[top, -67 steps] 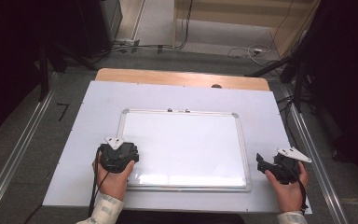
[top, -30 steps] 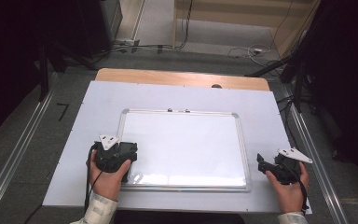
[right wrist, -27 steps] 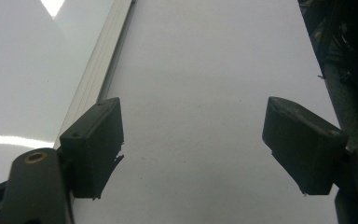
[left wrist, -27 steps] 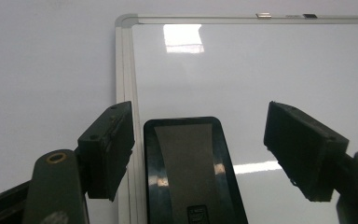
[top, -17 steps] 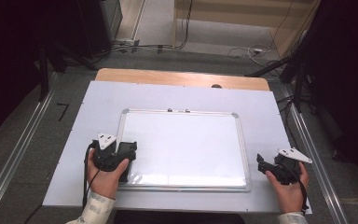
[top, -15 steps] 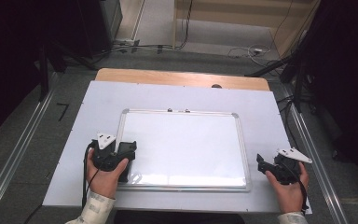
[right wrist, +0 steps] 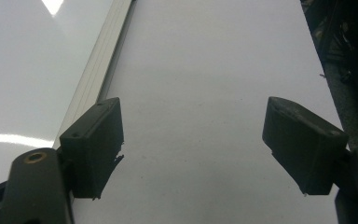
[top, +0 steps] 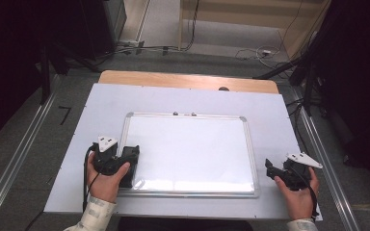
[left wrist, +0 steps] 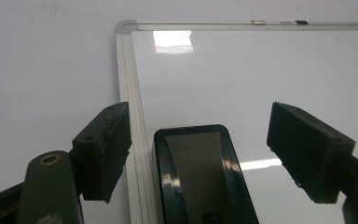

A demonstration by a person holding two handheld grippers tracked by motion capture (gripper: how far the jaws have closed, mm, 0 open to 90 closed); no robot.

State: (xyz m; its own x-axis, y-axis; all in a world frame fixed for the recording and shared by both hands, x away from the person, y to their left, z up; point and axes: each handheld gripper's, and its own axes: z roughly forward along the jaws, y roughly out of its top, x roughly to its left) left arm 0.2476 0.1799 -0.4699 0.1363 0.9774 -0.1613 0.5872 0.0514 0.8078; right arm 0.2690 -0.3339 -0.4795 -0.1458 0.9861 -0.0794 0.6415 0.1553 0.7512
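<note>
In the high view there is one whiteboard (top: 190, 151), lying flat on the white table cover (top: 270, 103). Its long axis goes from left to right across the table. Two small clips sit on its far frame edge. There are two grippers, one in each hand. The left gripper (top: 127, 163) is at the near left corner of the whiteboard, and a black eraser (top: 131, 166) lies there just in front of it, on the board beside the left frame. The left hand (top: 103, 180) holds this gripper from behind. The right gripper (top: 271, 169) rests on the table cover just beside the right frame of the whiteboard, held by the right hand (top: 296, 195). Behind the cover, one strip of wooden table edge (top: 188, 79) is visible.

In the left gripper view, the two black jaws stand wide apart. Between them lies the one eraser (left wrist: 200, 177), apart from both jaws. Its long axis points away from the camera, along the left frame of the whiteboard (left wrist: 261, 74), and its rounded end is on the far side. It lies on the board surface, touching or almost touching the frame; I cannot tell which.

In the right gripper view, the jaws are also wide apart and hold nothing. Between them is only bare table cover (right wrist: 205, 93). The whiteboard (right wrist: 37, 60) frame runs at the left, near the left jaw.
</note>
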